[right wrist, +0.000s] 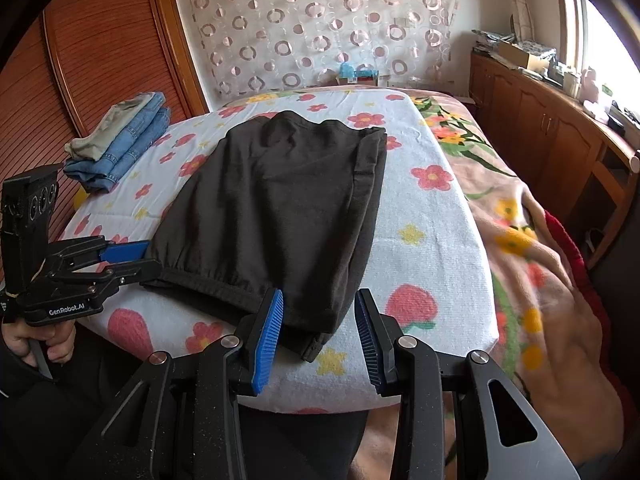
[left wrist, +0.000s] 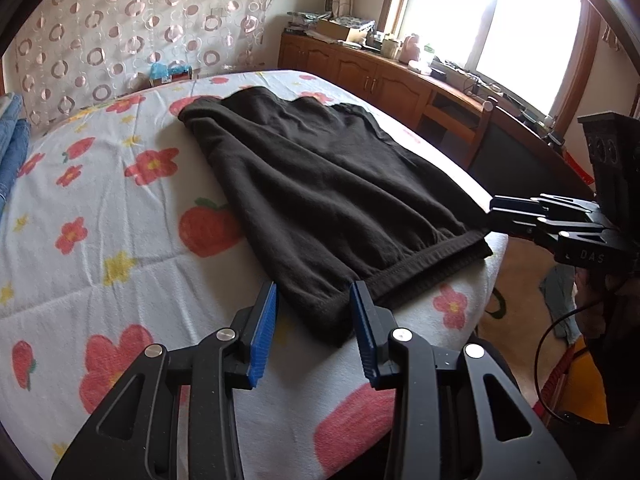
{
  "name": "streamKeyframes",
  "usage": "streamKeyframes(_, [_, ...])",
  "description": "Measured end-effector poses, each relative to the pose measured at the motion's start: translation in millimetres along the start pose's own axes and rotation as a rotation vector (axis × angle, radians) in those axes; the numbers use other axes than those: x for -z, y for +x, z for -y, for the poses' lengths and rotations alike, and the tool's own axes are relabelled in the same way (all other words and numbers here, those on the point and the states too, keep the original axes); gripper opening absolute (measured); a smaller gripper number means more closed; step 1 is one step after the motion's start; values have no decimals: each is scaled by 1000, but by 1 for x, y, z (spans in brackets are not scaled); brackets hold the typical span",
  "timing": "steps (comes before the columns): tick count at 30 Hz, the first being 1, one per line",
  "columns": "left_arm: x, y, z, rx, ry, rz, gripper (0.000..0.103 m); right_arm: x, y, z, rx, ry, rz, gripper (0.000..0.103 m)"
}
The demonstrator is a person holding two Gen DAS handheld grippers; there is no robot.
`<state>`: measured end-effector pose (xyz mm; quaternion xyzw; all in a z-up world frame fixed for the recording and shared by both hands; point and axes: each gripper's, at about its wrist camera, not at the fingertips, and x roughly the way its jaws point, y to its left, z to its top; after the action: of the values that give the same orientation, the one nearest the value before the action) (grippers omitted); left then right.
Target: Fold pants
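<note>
Dark brown pants lie folded flat on a white flowered cover on the bed, also in the right wrist view. My left gripper is open, its blue fingers either side of the near left corner of the pants. My right gripper is open around the near right corner. The right gripper also shows at the right of the left wrist view, at the pants' edge. The left gripper also shows in the right wrist view, fingers apart at the hem.
A stack of folded jeans lies at the bed's far left. A pink flowered blanket hangs over the right side. A wooden cabinet with clutter runs under the window. A patterned curtain hangs behind.
</note>
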<state>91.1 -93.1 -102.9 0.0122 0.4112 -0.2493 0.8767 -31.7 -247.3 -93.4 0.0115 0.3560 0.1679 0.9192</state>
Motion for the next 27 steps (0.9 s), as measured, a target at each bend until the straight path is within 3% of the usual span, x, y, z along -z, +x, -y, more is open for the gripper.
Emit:
streamKeyframes(2, [1, 0, 2, 2, 4, 1, 38, 1, 1, 1, -2, 5, -2, 39])
streamKeyframes(8, [1, -6, 9, -7, 35, 19, 11, 3, 5, 0, -21, 19, -10, 39])
streamKeyframes(13, [-2, -19, 8, 4, 31, 47, 10, 3, 7, -2, -25, 17, -13, 39])
streamKeyframes(19, [2, -12, 6, 0, 23, 13, 11, 4, 8, -3, -36, 23, -7, 39])
streamKeyframes(27, [4, -9, 6, -2, 17, 1, 11, 5, 18, -6, -43, 10, -31, 18])
